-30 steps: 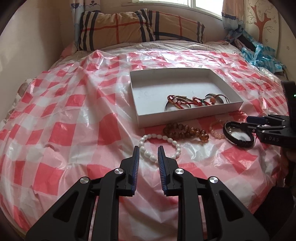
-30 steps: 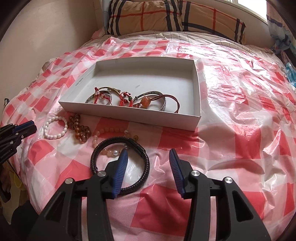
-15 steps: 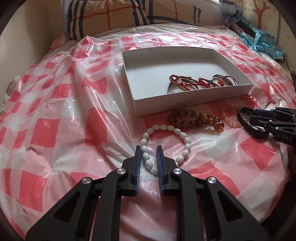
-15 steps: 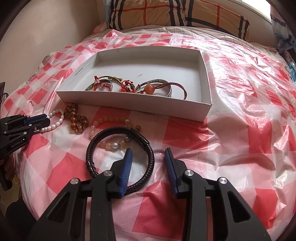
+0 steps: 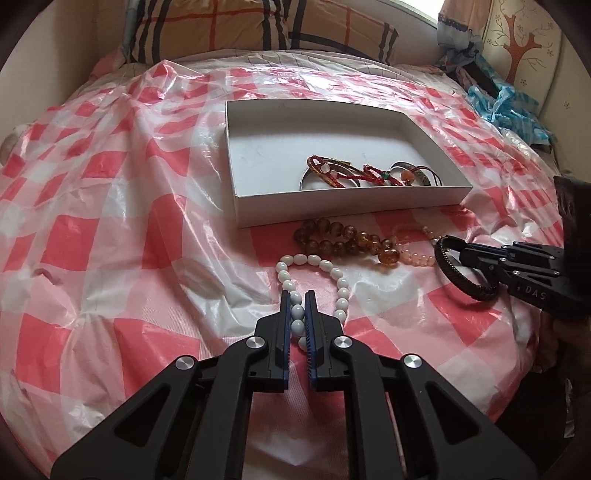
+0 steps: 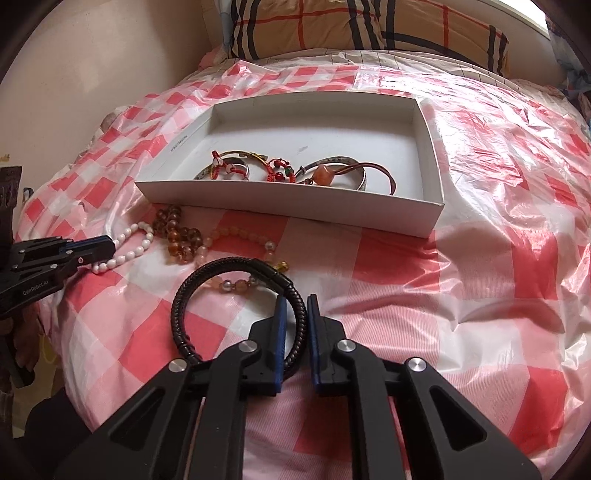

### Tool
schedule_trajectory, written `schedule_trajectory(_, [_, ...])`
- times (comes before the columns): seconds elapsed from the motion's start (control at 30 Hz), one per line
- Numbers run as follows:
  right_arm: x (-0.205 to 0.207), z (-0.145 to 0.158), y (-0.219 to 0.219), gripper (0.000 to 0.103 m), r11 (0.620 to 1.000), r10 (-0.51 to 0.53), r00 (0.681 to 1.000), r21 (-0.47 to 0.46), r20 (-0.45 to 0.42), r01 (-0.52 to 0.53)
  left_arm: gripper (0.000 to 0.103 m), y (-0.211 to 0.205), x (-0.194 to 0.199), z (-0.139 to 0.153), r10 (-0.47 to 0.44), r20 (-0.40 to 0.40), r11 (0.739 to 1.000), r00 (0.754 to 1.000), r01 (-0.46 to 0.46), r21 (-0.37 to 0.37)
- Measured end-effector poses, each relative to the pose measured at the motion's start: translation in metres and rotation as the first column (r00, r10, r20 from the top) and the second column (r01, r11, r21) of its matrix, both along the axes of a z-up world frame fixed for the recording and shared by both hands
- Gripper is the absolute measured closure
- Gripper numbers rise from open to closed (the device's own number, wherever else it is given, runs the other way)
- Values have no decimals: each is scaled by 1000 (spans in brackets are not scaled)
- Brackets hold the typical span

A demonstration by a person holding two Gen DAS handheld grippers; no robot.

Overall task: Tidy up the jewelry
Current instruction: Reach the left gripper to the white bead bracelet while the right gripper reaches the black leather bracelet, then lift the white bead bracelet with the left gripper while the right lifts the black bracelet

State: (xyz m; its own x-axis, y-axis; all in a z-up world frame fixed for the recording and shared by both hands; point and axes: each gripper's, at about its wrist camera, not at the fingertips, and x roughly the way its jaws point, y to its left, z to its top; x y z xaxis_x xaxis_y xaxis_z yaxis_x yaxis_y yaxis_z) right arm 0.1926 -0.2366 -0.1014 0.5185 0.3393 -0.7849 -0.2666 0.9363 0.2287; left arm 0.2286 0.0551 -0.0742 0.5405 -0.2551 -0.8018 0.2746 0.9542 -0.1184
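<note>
A white bead bracelet (image 5: 325, 264) lies on the checked plastic sheet, and my left gripper (image 5: 297, 295) is shut on its near-left beads. In the right wrist view a black braided bracelet (image 6: 177, 314) has its right side between the jaws of my right gripper (image 6: 296, 299). Those jaws are closing, and a thin gap still shows beside the band. Both bracelets rest on the sheet. Beyond them stands the white box (image 5: 332, 210), which holds several red-cord and metal bangles.
An amber bead bracelet (image 5: 343, 236) and a pale pink bead bracelet (image 5: 417, 258) lie between the two grippers, in front of the box. Plaid pillows (image 5: 258, 29) line the head of the bed. Blue plastic (image 5: 509, 107) lies far right. The bed's edge is close below.
Both grippers dipped toward the sheet and narrowed. The left one came down over the white beads and shut on them. The right one drew in around the black band.
</note>
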Motion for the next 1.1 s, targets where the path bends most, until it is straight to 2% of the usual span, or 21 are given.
schedule_trajectory(0.17, [2, 2, 2, 89, 1000, 1, 1000, -8, -18, -1, 94, 2, 4, -4, 33, -8, 999, 999, -32, 25])
schedule_trajectory(0.23, [3, 1, 6, 85, 1000, 5, 1000, -20, -16, -5, 90, -4, 3, -6, 23, 2, 998, 1000, -23, 66])
schedule_trajectory(0.4, [0, -3, 17, 88, 997, 23, 1000, -79, 19, -21, 90, -16, 4, -13, 16, 15, 991, 1000, -18, 132])
schedule_trajectory(0.43, [0, -2, 16, 90, 997, 23, 1000, -70, 21, -22, 93, -17, 3, -12, 13, 16, 991, 1000, -15, 134])
schedule_trajectory(0.67, [-8, 23, -2, 90, 999, -26, 997, 42, 73, 23, 96, -15, -8, 8, 3, 51, 1000, 999, -4, 29])
schedule_trajectory(0.9, [-10, 52, -10, 90, 996, -62, 986, 72, 153, 51, 96, -22, -12, 48, -7, 143, 999, 990, 14, -49])
schedule_trajectory(1.1, [-6, 56, -8, 90, 995, -73, 983, 81, 167, 60, 96, -34, -12, 73, -30, 191, 995, 981, 48, -89])
